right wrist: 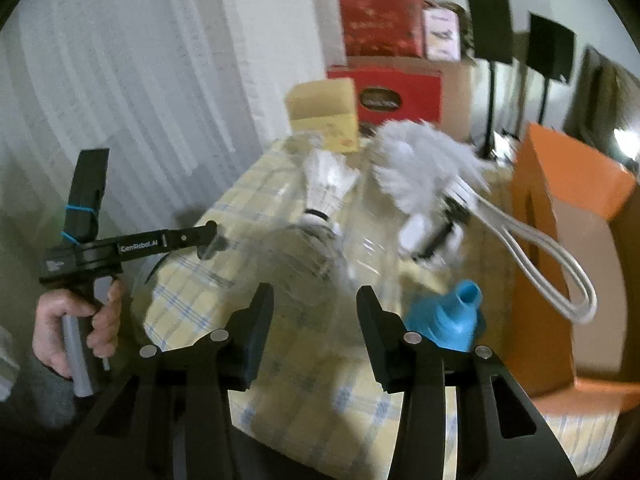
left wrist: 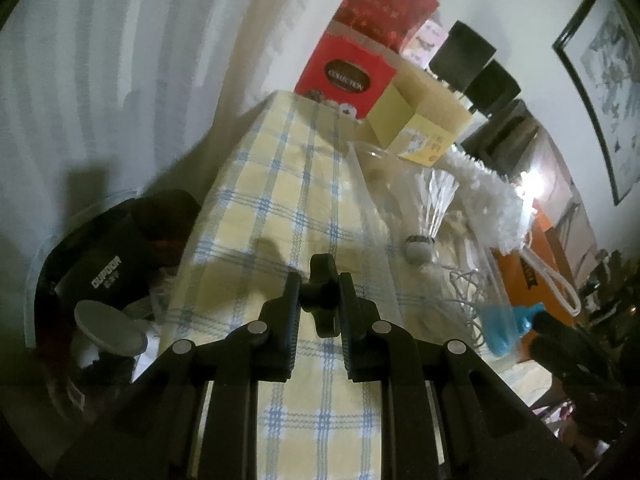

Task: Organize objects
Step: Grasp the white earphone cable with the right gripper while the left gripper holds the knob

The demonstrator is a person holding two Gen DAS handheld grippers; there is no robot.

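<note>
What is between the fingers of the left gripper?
In the left wrist view, the left gripper is shut on a small black part, held upright above the checked tablecloth. Nothing else sits between the fingers.

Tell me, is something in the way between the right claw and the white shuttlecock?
Yes. A clear plastic container lies right in front of the open right claw. The shuttlecock shows inside or just behind it; I cannot tell which. The blue funnel sits off to the side, not in the way.
</note>
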